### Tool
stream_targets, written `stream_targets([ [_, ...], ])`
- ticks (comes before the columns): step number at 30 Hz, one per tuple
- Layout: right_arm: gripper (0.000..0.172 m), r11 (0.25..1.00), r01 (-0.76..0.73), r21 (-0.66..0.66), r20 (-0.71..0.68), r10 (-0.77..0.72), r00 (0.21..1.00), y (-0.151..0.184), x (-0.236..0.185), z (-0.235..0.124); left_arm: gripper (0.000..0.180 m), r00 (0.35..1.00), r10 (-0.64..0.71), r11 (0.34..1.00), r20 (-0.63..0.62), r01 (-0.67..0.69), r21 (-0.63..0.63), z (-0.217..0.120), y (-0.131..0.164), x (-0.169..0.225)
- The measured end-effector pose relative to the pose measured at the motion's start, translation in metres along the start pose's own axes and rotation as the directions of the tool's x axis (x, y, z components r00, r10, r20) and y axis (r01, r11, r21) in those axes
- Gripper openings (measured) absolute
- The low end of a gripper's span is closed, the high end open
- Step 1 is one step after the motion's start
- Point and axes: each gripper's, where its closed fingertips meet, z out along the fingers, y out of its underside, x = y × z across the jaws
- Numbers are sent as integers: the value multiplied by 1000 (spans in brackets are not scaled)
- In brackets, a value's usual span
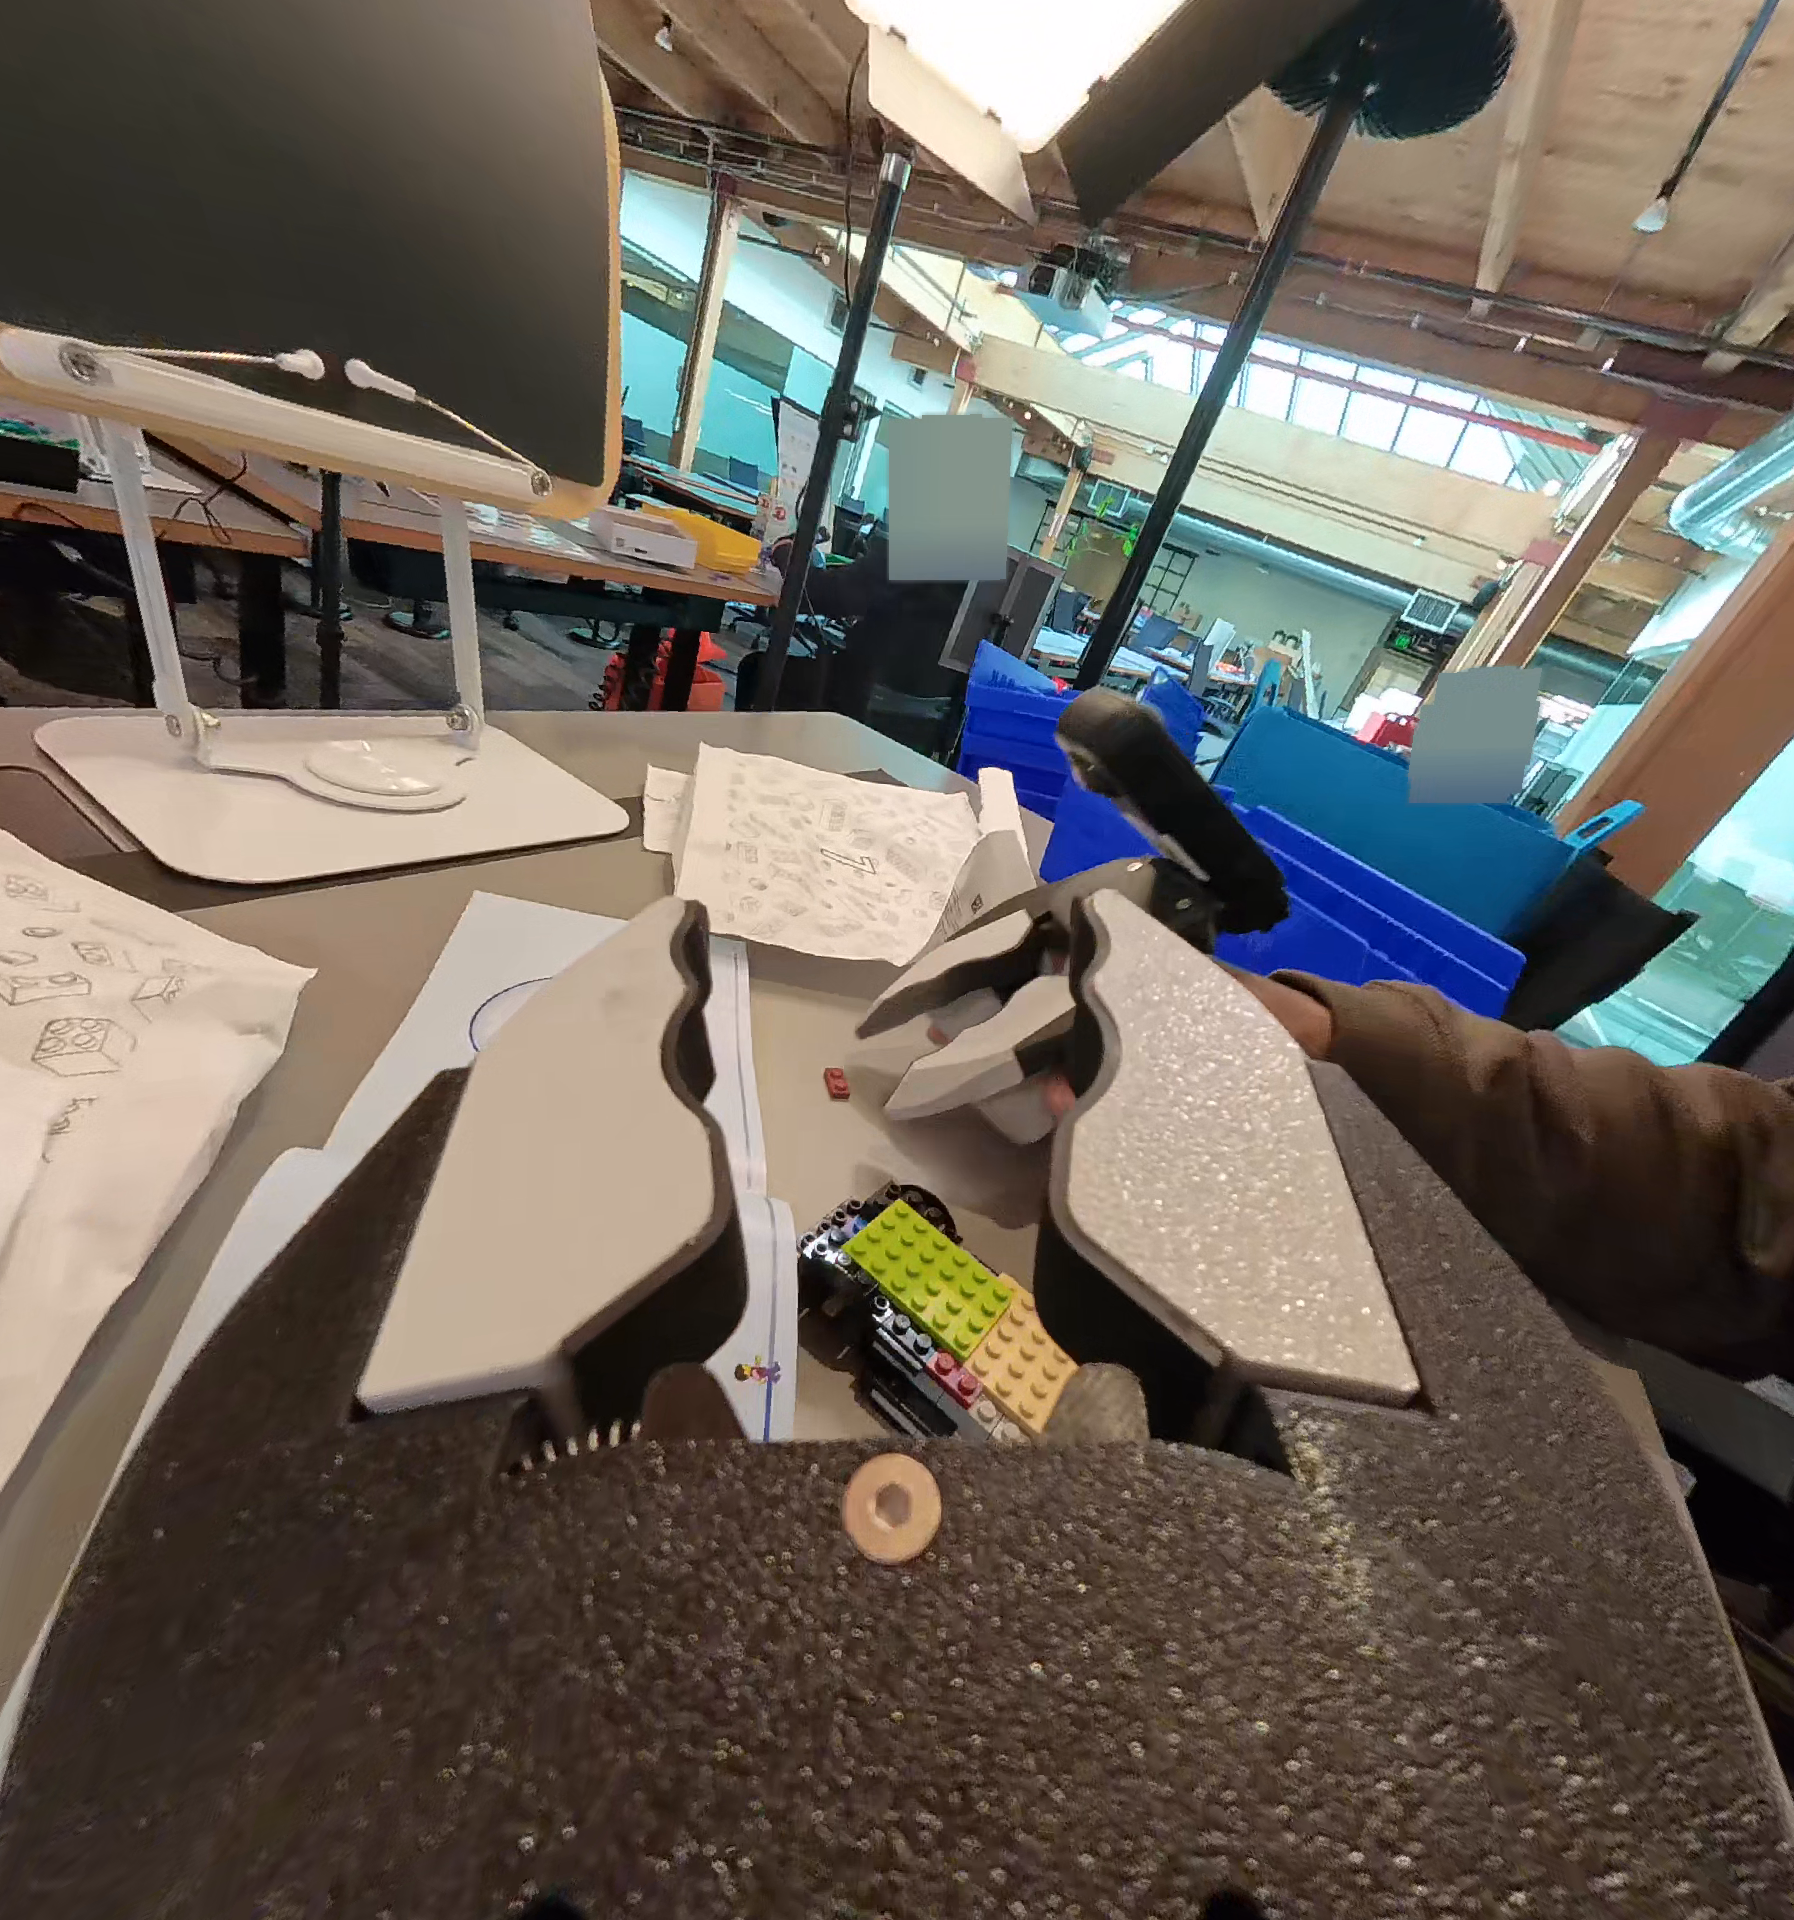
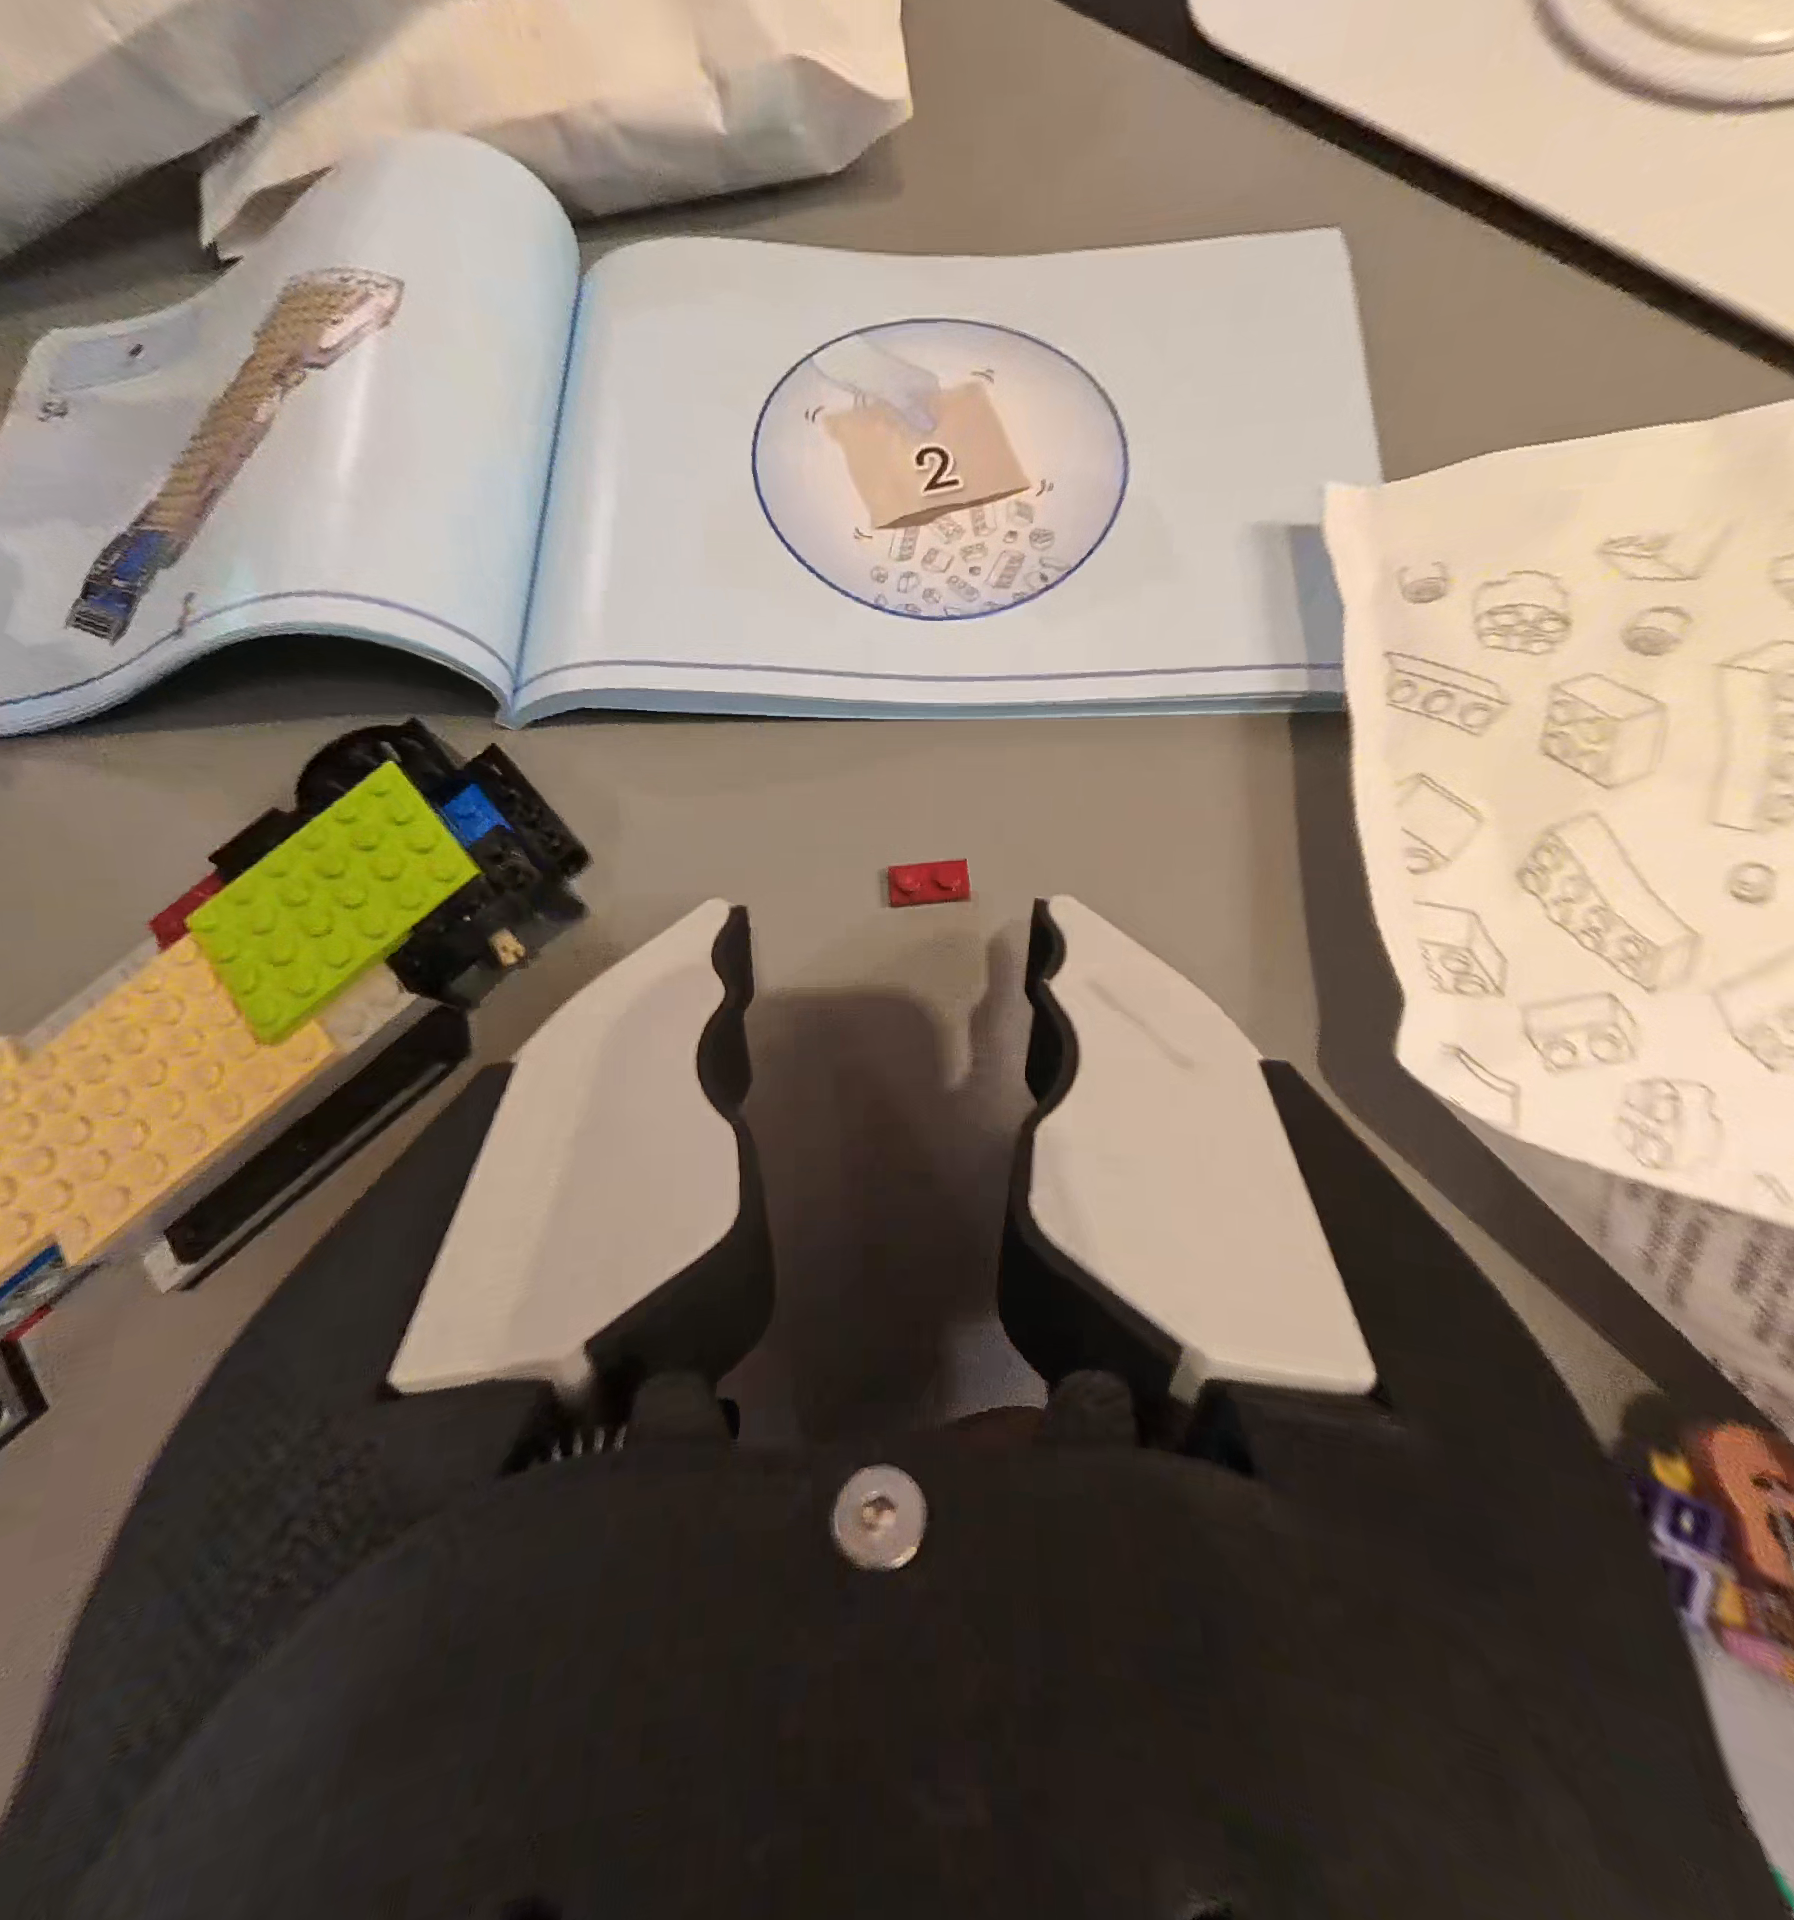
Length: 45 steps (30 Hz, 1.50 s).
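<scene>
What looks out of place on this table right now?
One small red plate lies alone on the grey table, just ahead of the open right gripper, apart from the brick model. Crumpled paper bags are strewn around.

Just ahead of the right gripper, whose smooth matt grey fingers carry black rubbery pads, a glossy red plastic plate lies on the matt grey table. To its left sits a studded plastic brick model of shiny lime and tan plates. Beyond lies a smooth, faintly glossy paper booklet, and to the right a crinkled matt paper bag; the left gripper has a rough, speckled black body.
</scene>
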Motion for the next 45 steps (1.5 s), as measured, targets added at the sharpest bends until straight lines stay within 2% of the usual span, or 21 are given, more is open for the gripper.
stream_targets([
  [9,38,992,73,-104,-35,-77,996,3,7,18,65,993,-86,996,-76,88,28,-1,-5,7],
  [12,16,989,83,-122,-31,-88,996,4,6,17,65,990,-112,993,-90,116,37,-1,-6,7],
  [16,16,991,83,-102,-31,-87,996,7,4,11,64,989,-114,992,-95,118,42,-1,-5,7],
  [18,16,996,64,-54,-23,-66,998,3,-2,-6,63,990,-109,993,-92,113,39,-1,-4,7],
  [20,15,998,60,15,-39,-60,997,-5,-9,-40,63,991,-105,994,-88,108,26,0,-2,7],
  [23,16,991,59,119,-138,-42,990,-13,-6,-115,63,989,-108,994,-97,107,-14,2,3,9],
  [24,16,989,64,133,-230,-32,973,-13,8,-145,63,990,-107,994,-96,104,-36,3,6,10],
  [26,16,985,82,151,-490,3,872,-8,56,-218,63,991,-100,993,-84,94,-75,5,11,10],
  [28,16,989,41,144,-672,67,738,12,108,-287,63,992,-99,991,-80,91,-101,7,15,12],
  [30,16,991,-49,123,-767,126,629,47,153,-338,63,991,-103,990,-86,93,-110,8,16,14],
  [31,16,989,-95,112,-793,146,592,66,169,-356,63,991,-103,989,-88,93,-112,8,17,15],
  [33,20,979,-182,88,-804,178,567,101,188,-373,63,991,-103,988,-89,91,-125,9,19,16],
  [36,32,980,-190,67,-767,172,618,119,180,-367,64,990,-104,983,-95,87,-163,11,26,16],
  [40,34,997,-48,66,-692,80,718,92,134,-335,64,983,-121,960,-135,81,-268,13,46,26],
  [42,34,996,31,86,-599,27,800,70,97,-308,65,983,-106,941,-148,51,-334,10,58,35],
  [45,35,988,133,79,-385,-93,918,51,30,-251,67,985,-78,909,-151,8,-417,0,77,49],
])
